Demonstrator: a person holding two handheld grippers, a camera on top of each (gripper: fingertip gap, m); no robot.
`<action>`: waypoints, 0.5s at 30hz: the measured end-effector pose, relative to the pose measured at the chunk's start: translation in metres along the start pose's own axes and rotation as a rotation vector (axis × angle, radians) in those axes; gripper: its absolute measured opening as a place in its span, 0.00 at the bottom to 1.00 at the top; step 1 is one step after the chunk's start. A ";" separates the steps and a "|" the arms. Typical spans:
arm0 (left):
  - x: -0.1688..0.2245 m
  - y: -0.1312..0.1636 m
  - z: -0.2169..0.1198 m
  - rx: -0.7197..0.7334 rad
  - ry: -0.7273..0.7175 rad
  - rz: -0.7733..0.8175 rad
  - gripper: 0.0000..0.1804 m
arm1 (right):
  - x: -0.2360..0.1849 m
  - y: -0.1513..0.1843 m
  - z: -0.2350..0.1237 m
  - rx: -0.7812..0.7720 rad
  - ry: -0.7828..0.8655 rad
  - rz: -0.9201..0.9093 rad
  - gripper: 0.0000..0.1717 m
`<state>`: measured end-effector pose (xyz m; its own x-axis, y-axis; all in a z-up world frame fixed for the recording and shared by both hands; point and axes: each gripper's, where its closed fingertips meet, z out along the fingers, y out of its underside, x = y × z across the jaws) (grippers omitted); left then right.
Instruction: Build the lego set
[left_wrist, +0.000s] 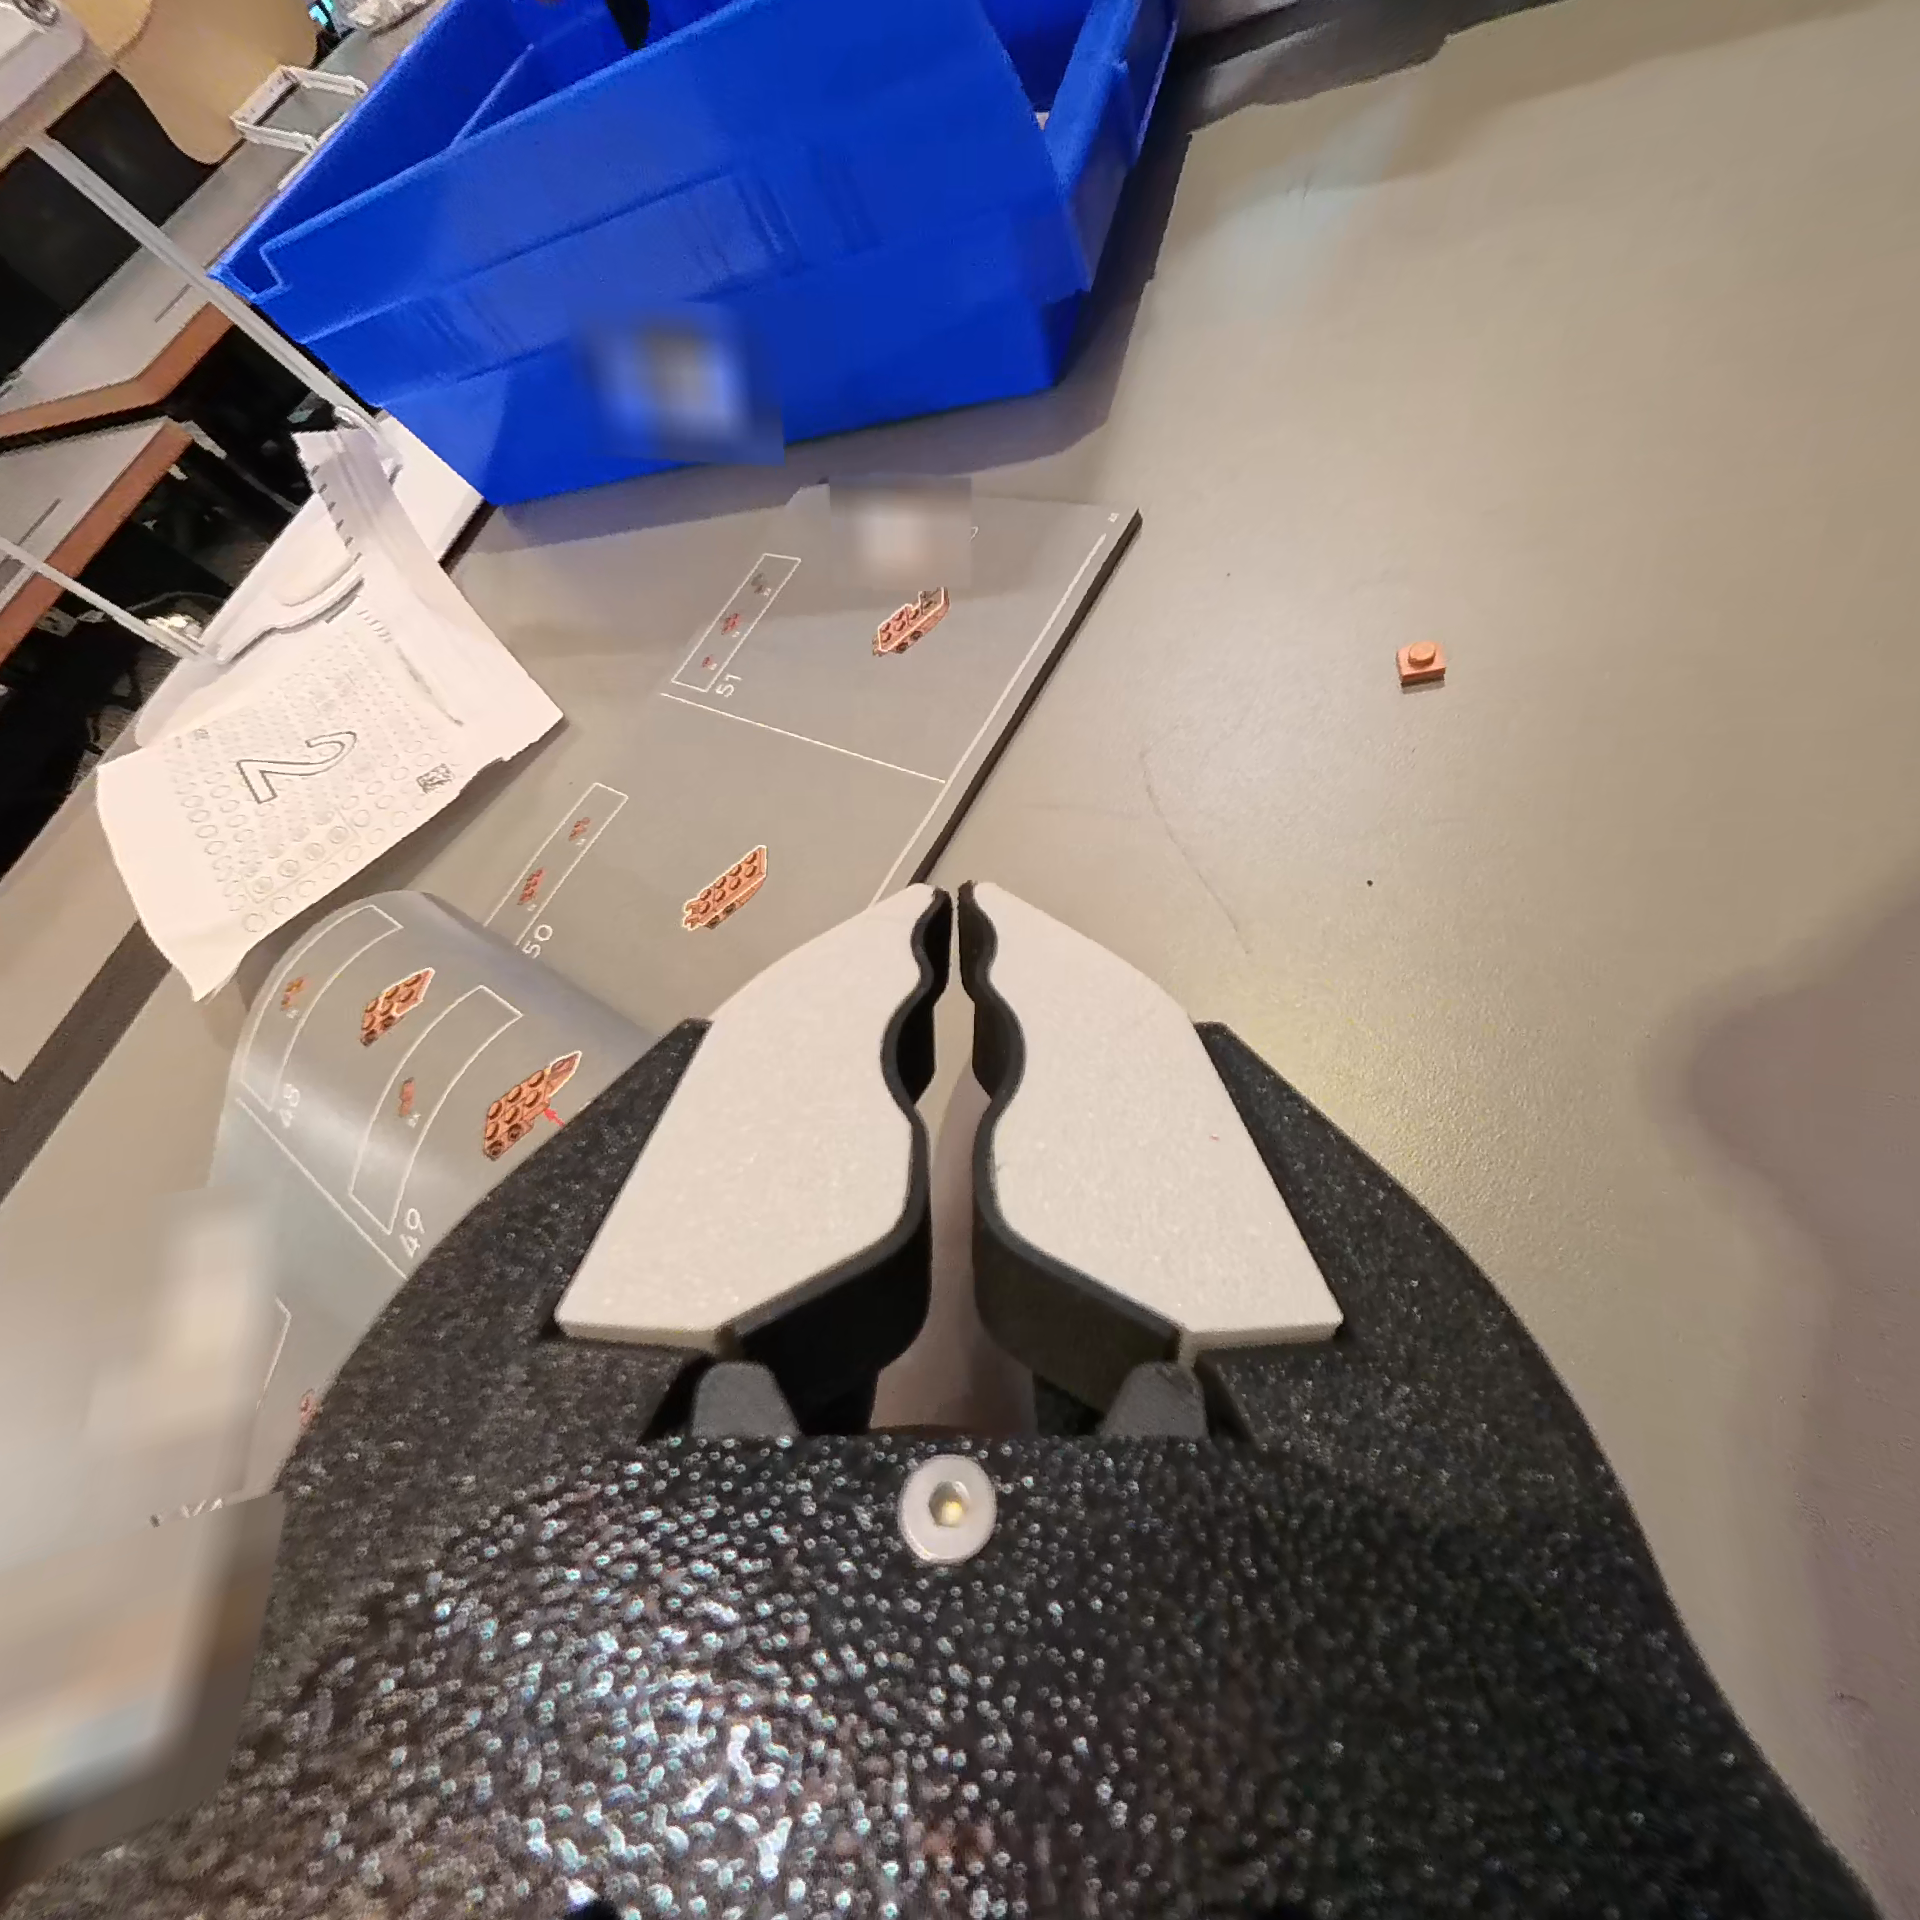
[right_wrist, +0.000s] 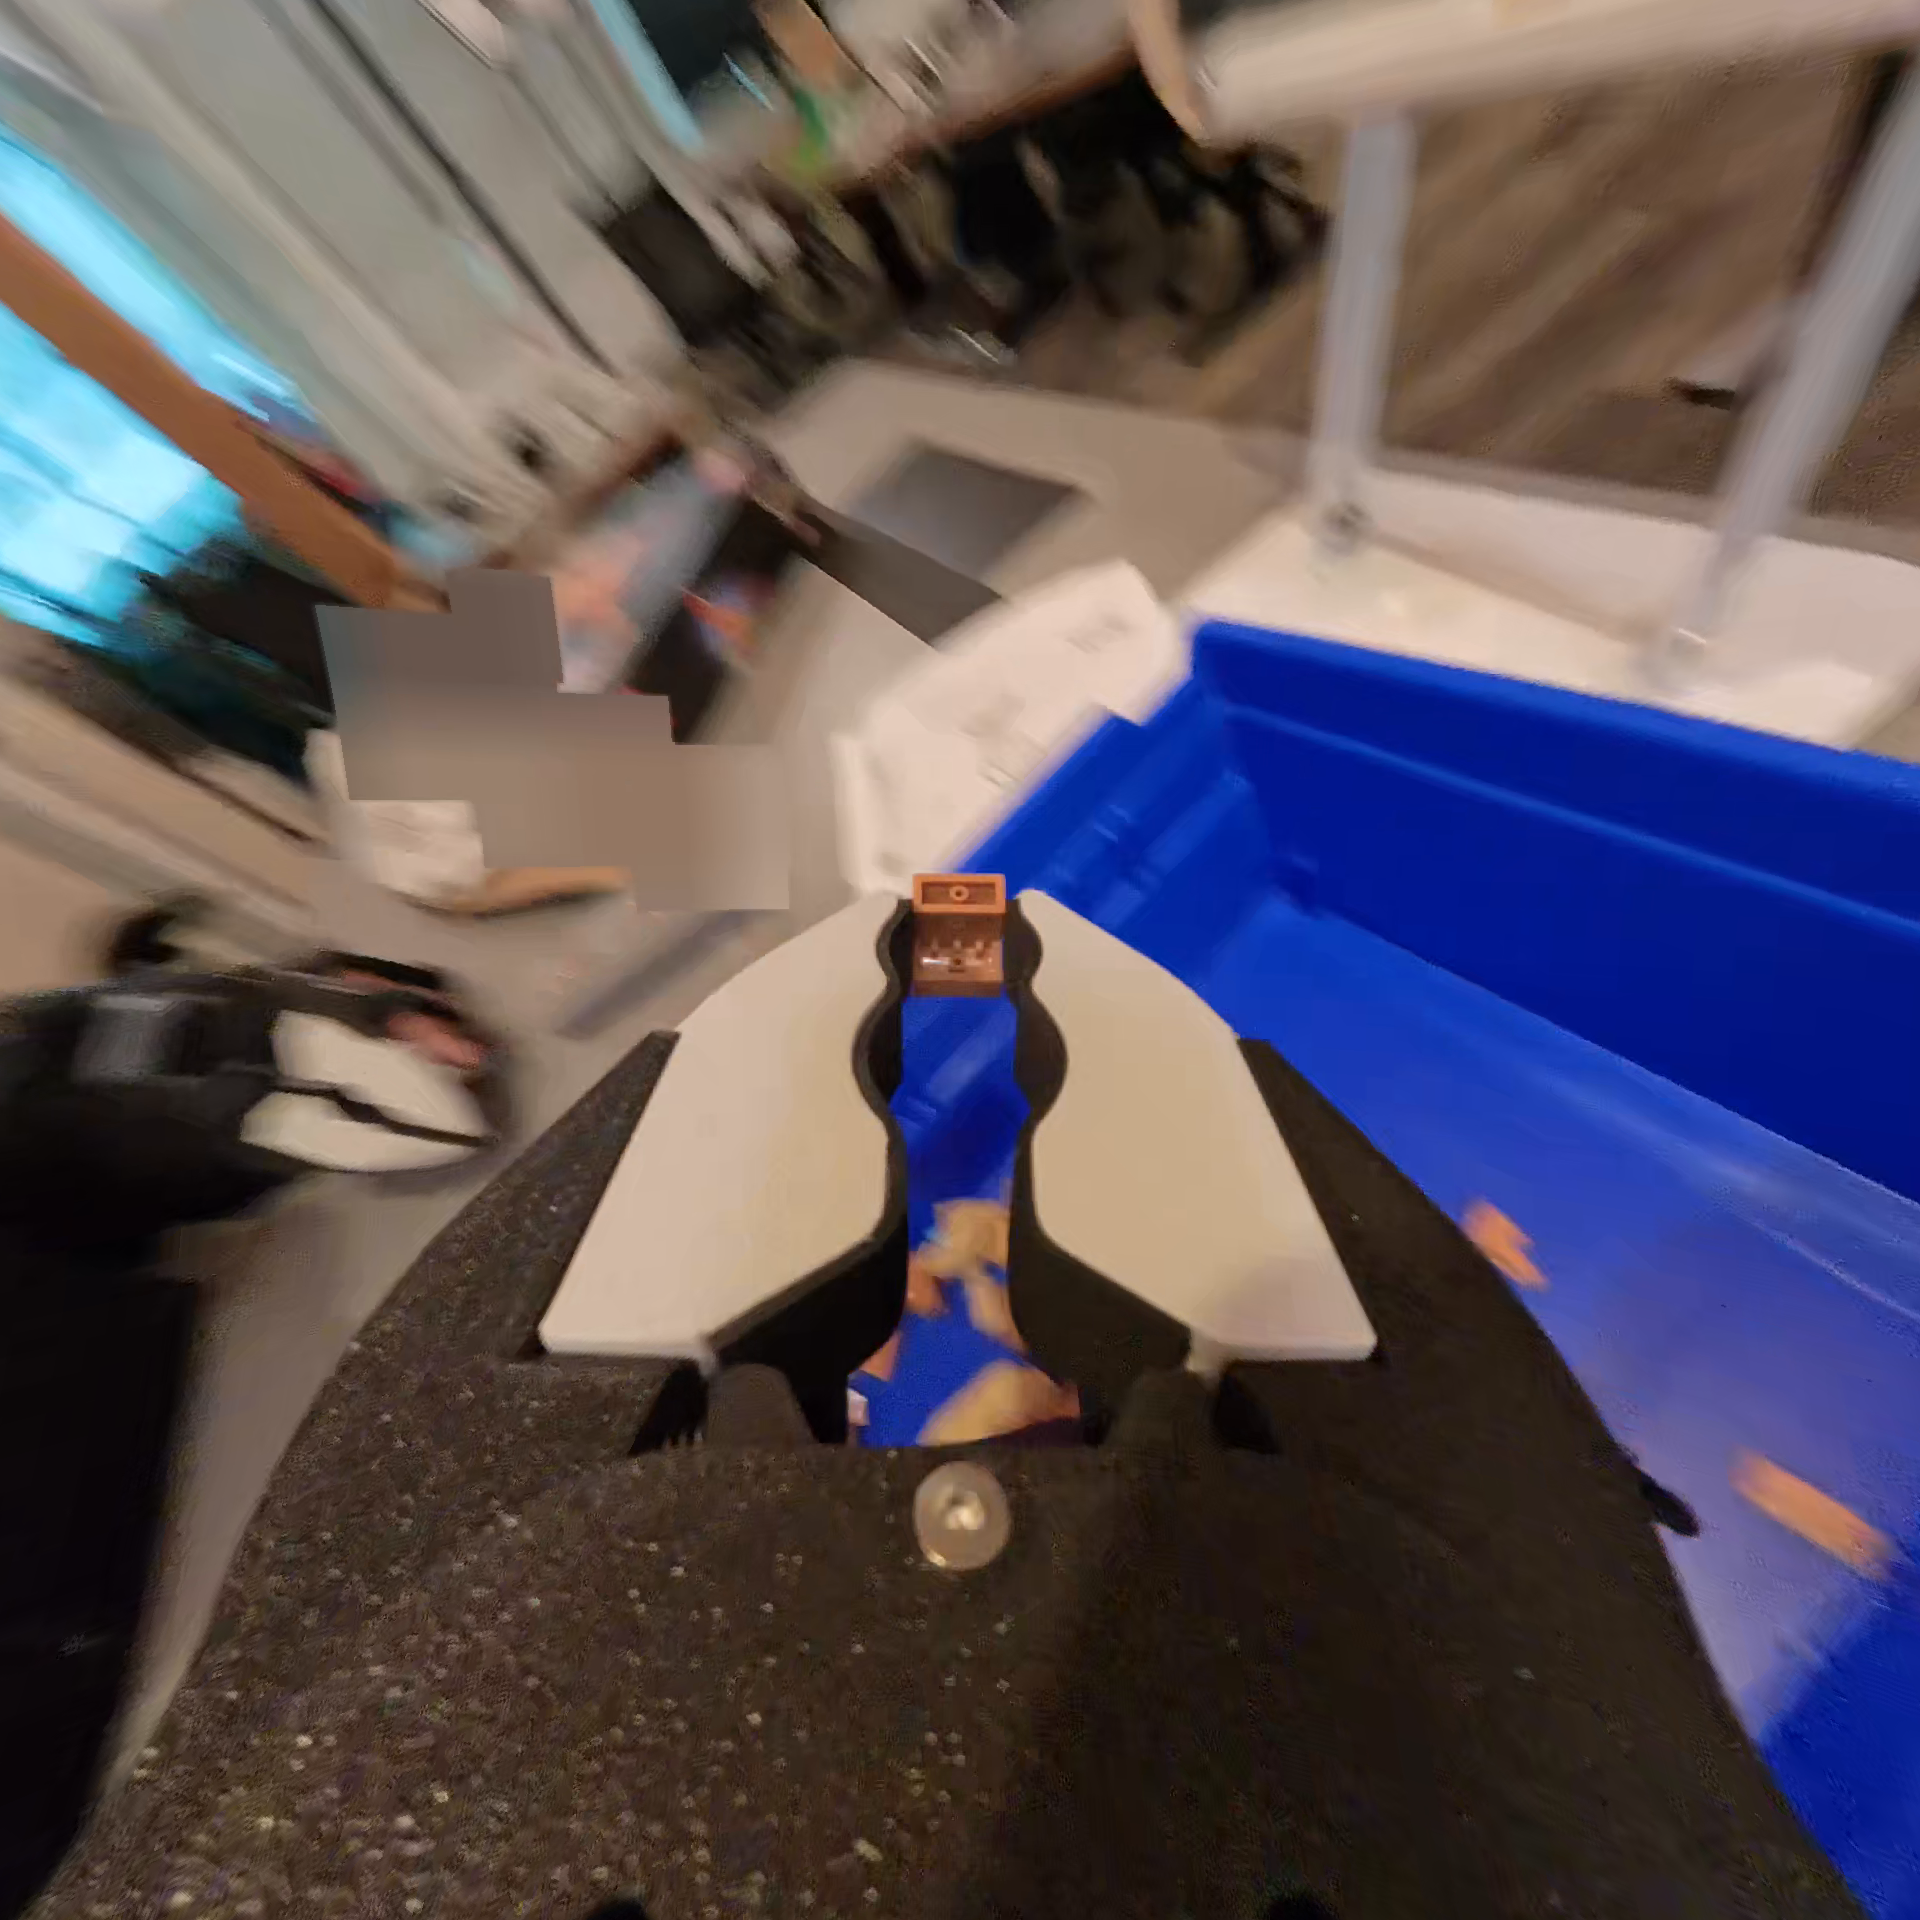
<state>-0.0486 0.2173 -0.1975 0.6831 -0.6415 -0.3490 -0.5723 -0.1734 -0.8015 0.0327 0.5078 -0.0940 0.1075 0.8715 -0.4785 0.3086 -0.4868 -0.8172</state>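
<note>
Right wrist view shows the right tool clamped on a small brown building brick, its two grey fingertips pressing the brick's sides so that it stands out just past their ends. Below and to the right lies the blue bin, with blurred orange-brown pieces scattered on its floor. White paper bags lie beyond the bin's near corner, and the room behind is smeared by motion.

Left wrist view shows the left tool with its fingertips drawn together, only a hairline slit between them and nothing gripped. It hangs over the grey tabletop, just beside the right edge of an open grey instruction booklet printed with pictures of brown brick assemblies; the booklet's nearer page curls upward at the left. A white printed paper bag lies left of the booklet, and the same blue bin stands behind it. A single small brown stud plate sits alone on the tabletop, well apart to the right of the booklet.
</note>
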 end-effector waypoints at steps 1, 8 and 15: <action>0.000 0.000 0.000 -0.001 0.000 0.001 0.00 | 0.015 0.013 0.004 -0.083 0.115 -0.046 0.09; 0.002 0.001 0.001 -0.010 0.001 0.015 0.00 | 0.060 0.079 0.016 -0.467 0.430 -0.232 0.09; 0.002 0.002 0.002 -0.018 0.000 0.023 0.00 | 0.062 0.089 0.016 -0.525 0.431 -0.261 0.14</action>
<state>-0.0480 0.2172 -0.2009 0.6693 -0.6458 -0.3674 -0.5960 -0.1715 -0.7844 0.0515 0.5174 -0.2013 0.2978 0.9541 -0.0320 0.7761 -0.2615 -0.5739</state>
